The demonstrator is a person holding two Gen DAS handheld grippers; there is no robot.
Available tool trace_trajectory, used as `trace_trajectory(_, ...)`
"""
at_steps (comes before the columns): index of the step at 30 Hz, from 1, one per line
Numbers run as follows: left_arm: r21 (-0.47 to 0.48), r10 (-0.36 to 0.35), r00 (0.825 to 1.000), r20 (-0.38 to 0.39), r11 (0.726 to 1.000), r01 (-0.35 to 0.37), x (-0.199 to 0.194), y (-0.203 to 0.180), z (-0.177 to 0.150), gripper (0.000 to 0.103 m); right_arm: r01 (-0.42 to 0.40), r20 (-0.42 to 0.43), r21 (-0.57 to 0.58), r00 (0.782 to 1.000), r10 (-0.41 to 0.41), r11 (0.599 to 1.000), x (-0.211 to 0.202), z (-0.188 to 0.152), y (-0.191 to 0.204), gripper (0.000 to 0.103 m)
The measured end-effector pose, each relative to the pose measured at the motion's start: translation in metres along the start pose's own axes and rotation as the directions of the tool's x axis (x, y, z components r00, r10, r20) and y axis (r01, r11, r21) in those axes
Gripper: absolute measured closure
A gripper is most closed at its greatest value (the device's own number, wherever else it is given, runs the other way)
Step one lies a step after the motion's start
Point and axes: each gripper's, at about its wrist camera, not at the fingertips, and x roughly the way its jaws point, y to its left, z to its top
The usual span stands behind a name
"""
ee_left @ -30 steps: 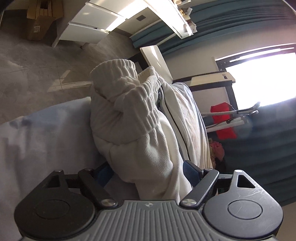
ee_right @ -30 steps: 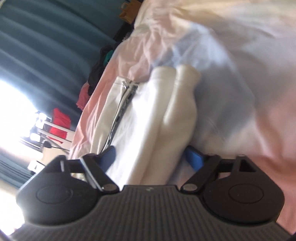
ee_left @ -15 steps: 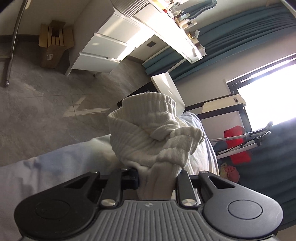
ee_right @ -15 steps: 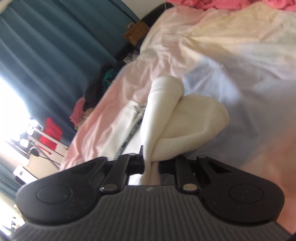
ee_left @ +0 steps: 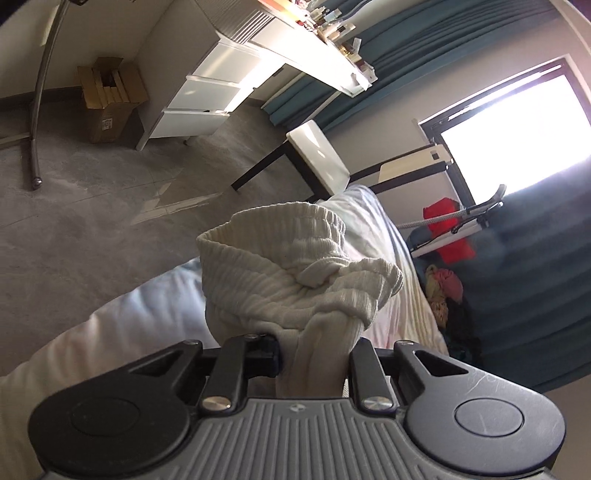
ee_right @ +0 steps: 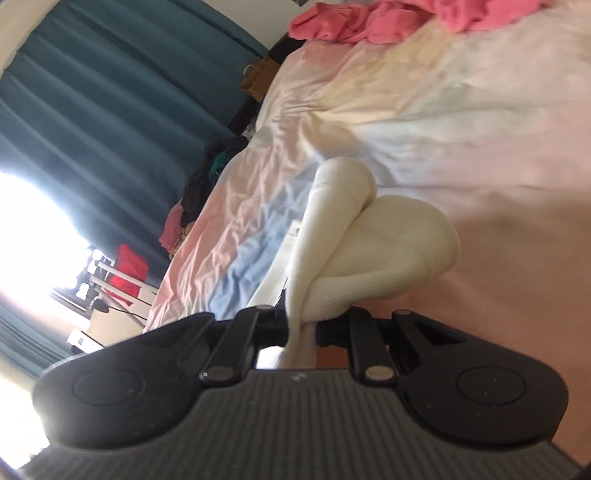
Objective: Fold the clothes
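A white ribbed knit garment [ee_left: 295,280] with an elastic hem is bunched in my left gripper [ee_left: 314,354], which is shut on it and holds it above the bed [ee_left: 122,332]. The same white garment [ee_right: 369,236] shows in the right wrist view, its smoother end pinched in my right gripper [ee_right: 301,325], which is shut on it. The fabric bulges out past both sets of fingers and hides the fingertips. Below it lies the pastel bed sheet [ee_right: 461,110].
A pink garment [ee_right: 369,18] lies crumpled at the far end of the bed. A white desk with drawers [ee_left: 229,85], a cardboard box [ee_left: 110,96], a white chair [ee_left: 317,155] and a metal pole [ee_left: 40,92] stand on the grey floor. Teal curtains [ee_right: 92,110] and clothes piles [ee_right: 207,177] flank the bed.
Both grippers closed on the white garment, which lay loosely between open jaws a second ago. Both have since lifted it off the bed, and the views have tilted up.
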Motion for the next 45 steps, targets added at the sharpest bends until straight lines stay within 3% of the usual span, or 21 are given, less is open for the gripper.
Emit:
trace_trajectory(5, 0.02, 0.057, 0.997, -0.045, 0.998, -0.056, -0.002, 0.04, -0.026, 0.079, -0.034, -0.033, 0.066, 0.999, 0.036, 0.997, 0.0, -0.018, -0.041, 0.086)
trace_trajectory(9, 0.066, 0.076, 0.996, -0.044, 0.995, -0.073, -0.001, 0.044, -0.035, 0.073, -0.103, -0.054, 0.122, 0.992, 0.11, 0.987, 0.009, -0.02, -0.054, 0.081)
trace_trajectory(10, 0.09, 0.08, 0.996, -0.049, 0.993, -0.075, -0.001, 0.04, -0.037, 0.07, -0.128, -0.062, 0.132, 0.989, 0.138, 0.983, 0.012, -0.019, -0.057, 0.072)
trace_trajectory(11, 0.119, 0.092, 0.994, -0.054, 0.989, -0.085, -0.001, 0.035, -0.039, 0.065, -0.154, -0.069, 0.143, 0.984, 0.165, 0.978, 0.015, -0.019, -0.059, 0.056)
trace_trajectory(13, 0.177, 0.114, 0.991, -0.071, 0.979, -0.1, -0.001, 0.027, -0.044, 0.048, -0.183, -0.068, 0.142, 0.979, 0.194, 0.973, 0.02, -0.018, -0.061, 0.032)
trace_trajectory(14, 0.193, 0.13, 0.988, -0.081, 0.975, -0.112, -0.003, 0.024, -0.047, 0.038, -0.196, -0.066, 0.139, 0.976, 0.206, 0.971, 0.022, -0.019, -0.061, 0.029)
trace_trajectory(16, 0.197, 0.159, 0.982, -0.101, 0.971, -0.137, -0.008, 0.019, -0.056, 0.026, -0.221, -0.061, 0.131, 0.971, 0.23, 0.966, 0.028, -0.018, -0.061, 0.029)
trace_trajectory(21, 0.271, 0.199, 0.978, -0.06, 0.946, -0.176, -0.037, 0.004, -0.079, 0.024, -0.216, -0.039, 0.08, 0.975, 0.22, 0.973, 0.052, -0.009, -0.055, 0.029)
trace_trajectory(23, 0.327, 0.21, 0.978, 0.017, 0.923, -0.203, -0.055, -0.008, -0.09, 0.023, -0.193, -0.023, 0.036, 0.981, 0.194, 0.981, 0.06, -0.007, -0.05, 0.03)
trace_trajectory(27, 0.448, 0.211, 0.956, 0.201, 0.848, -0.282, -0.077, -0.051, -0.116, 0.021, -0.165, -0.016, -0.048, 0.986, 0.165, 0.985, 0.073, -0.003, -0.038, 0.03)
trace_trajectory(30, 0.526, 0.151, 0.94, 0.306, 0.796, -0.3, -0.075, -0.09, -0.139, 0.018, -0.121, -0.01, -0.11, 0.993, 0.121, 0.986, 0.077, -0.003, -0.033, 0.05)
trace_trajectory(31, 0.555, 0.115, 0.938, 0.328, 0.78, -0.289, -0.068, -0.103, -0.146, 0.017, -0.106, -0.004, -0.127, 0.994, 0.107, 0.986, 0.076, -0.002, -0.033, 0.064)
trace_trajectory(32, 0.577, 0.083, 0.941, 0.327, 0.772, -0.268, -0.056, -0.115, -0.155, 0.014, -0.096, 0.002, -0.138, 0.995, 0.097, 0.986, 0.075, -0.002, -0.033, 0.078)
trace_trajectory(33, 0.594, 0.058, 0.946, 0.318, 0.765, -0.247, -0.043, -0.127, -0.165, 0.013, -0.089, 0.006, -0.146, 0.996, 0.091, 0.985, 0.073, -0.002, -0.035, 0.081)
trace_trajectory(35, 0.643, 0.001, 0.962, 0.272, 0.744, -0.182, -0.012, -0.149, -0.187, 0.013, -0.08, 0.012, -0.173, 0.996, 0.083, 0.982, 0.069, -0.001, -0.033, 0.083)
trace_trajectory(38, 0.707, 0.01, 0.972, 0.237, 0.684, -0.179, 0.046, -0.181, -0.238, 0.013, -0.064, 0.037, -0.255, 0.996, 0.076, 0.965, 0.059, -0.002, -0.019, 0.084)
trace_trajectory(40, 0.764, -0.018, 0.977, 0.215, 0.626, -0.157, 0.075, -0.192, -0.271, 0.013, -0.063, 0.051, -0.298, 0.995, 0.082, 0.953, 0.053, -0.001, -0.007, 0.085)
trace_trajectory(42, 0.802, 0.003, 0.981, 0.194, 0.575, -0.161, 0.097, -0.195, -0.297, 0.013, -0.064, 0.064, -0.349, 0.994, 0.092, 0.935, 0.046, 0.002, 0.01, 0.085)
trace_trajectory(45, 0.831, 0.015, 0.99, 0.137, 0.542, -0.123, 0.127, -0.183, -0.322, 0.014, -0.068, 0.087, -0.465, 0.989, 0.122, 0.883, 0.031, -0.001, 0.042, 0.086)
